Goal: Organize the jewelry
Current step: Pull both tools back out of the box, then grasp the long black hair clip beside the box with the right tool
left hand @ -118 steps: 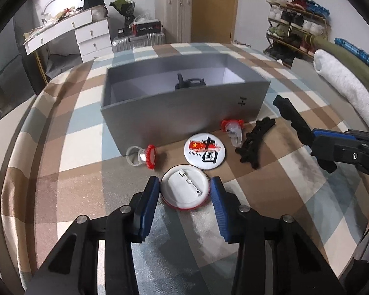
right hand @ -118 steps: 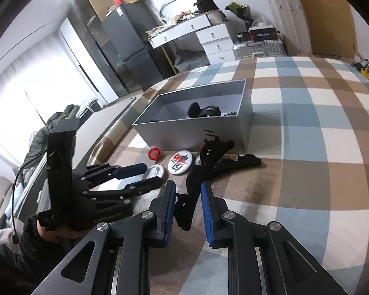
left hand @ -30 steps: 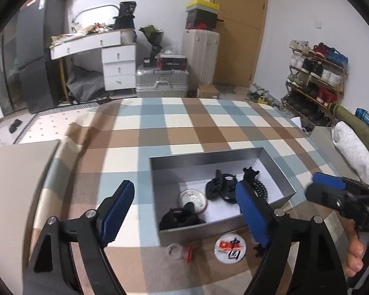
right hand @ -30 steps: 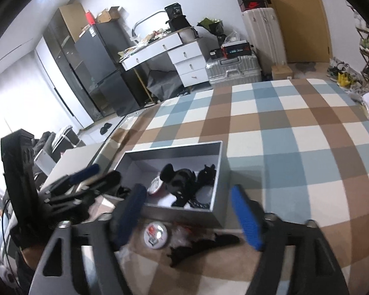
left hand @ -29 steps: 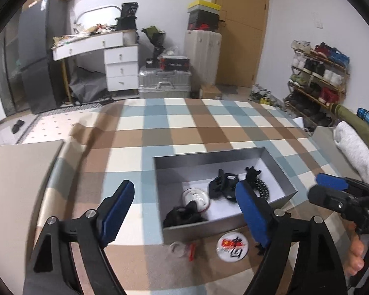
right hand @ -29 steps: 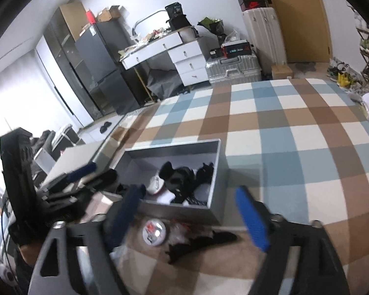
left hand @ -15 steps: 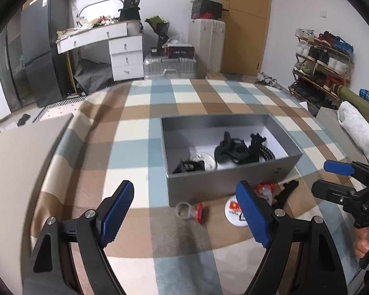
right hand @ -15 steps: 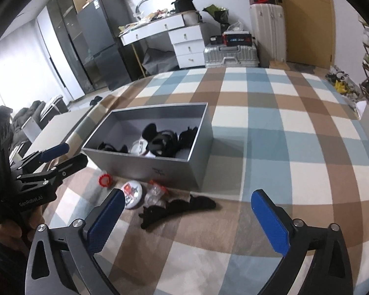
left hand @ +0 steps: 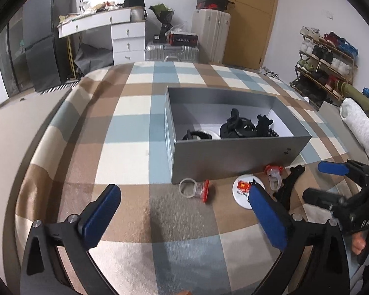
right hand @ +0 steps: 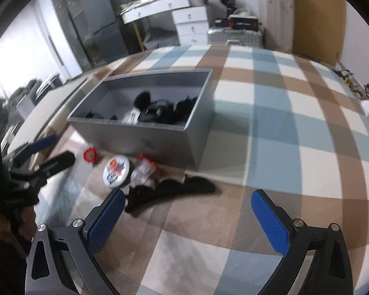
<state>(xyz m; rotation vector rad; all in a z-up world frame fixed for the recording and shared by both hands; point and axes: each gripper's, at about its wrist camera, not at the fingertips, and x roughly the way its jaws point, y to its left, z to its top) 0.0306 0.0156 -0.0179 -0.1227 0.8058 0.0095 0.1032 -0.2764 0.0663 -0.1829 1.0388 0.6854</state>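
A grey open box (left hand: 236, 158) (right hand: 164, 137) sits on the checked bedspread and holds black hair clips and a white badge. In front of it lie a clear ring with a red top (left hand: 195, 189) (right hand: 90, 155), a round China flag badge (left hand: 243, 188) (right hand: 116, 167), a second clear and red ring (left hand: 274, 175) (right hand: 144, 168) and a long black hair clip (left hand: 289, 184) (right hand: 169, 189). My left gripper (left hand: 184, 211) is open and empty, near the first ring. My right gripper (right hand: 188, 217) is open and empty, just short of the black clip.
The bed's left edge (left hand: 9, 132) drops off beside a beige panel. A white pillow and green roll (left hand: 356, 120) lie at the right. Beyond the bed stand a white dresser (left hand: 125, 36), suitcases (left hand: 209, 39) and a shoe rack (left hand: 327, 56).
Both grippers, earlier shut on a white badge and a black clip, dropped them in the box. In the last second both came down and back toward the items in front of it.
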